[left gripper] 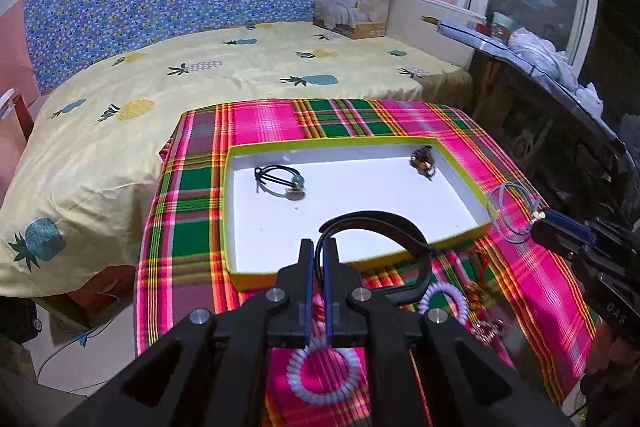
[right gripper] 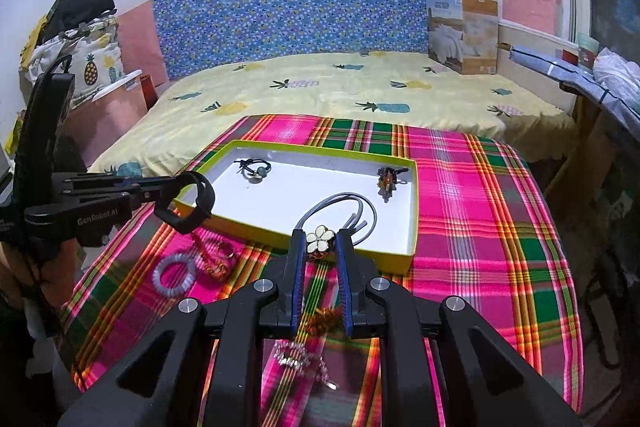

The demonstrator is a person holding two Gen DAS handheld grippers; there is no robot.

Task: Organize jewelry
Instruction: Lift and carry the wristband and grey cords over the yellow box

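Note:
A shallow white tray with a yellow-green rim point(left gripper: 344, 147) point(right gripper: 414, 211) lies on the plaid cloth. In it are a black cord bracelet with a bead point(left gripper: 282, 181) point(right gripper: 254, 169) and a brown beaded piece point(left gripper: 422, 161) point(right gripper: 388, 181). My left gripper point(left gripper: 318, 247) point(right gripper: 176, 183) is shut on a black headband point(left gripper: 384, 227) point(right gripper: 200, 201), held over the tray's near edge. My right gripper point(right gripper: 320, 239) point(left gripper: 538, 223) is shut on a white flower charm point(right gripper: 319, 238) with grey cord loops point(right gripper: 344, 213) point(left gripper: 506, 211), at the tray's near right side.
Loose on the plaid cloth point(right gripper: 480, 227) in front of the tray: lilac spiral hair ties point(left gripper: 320, 373) point(right gripper: 174, 273), a red and gold piece point(right gripper: 216, 259), an orange piece point(right gripper: 322, 319) and a silver chain point(right gripper: 296, 357). A bed point(left gripper: 200, 75) lies behind, a cluttered shelf point(left gripper: 540, 51) at right.

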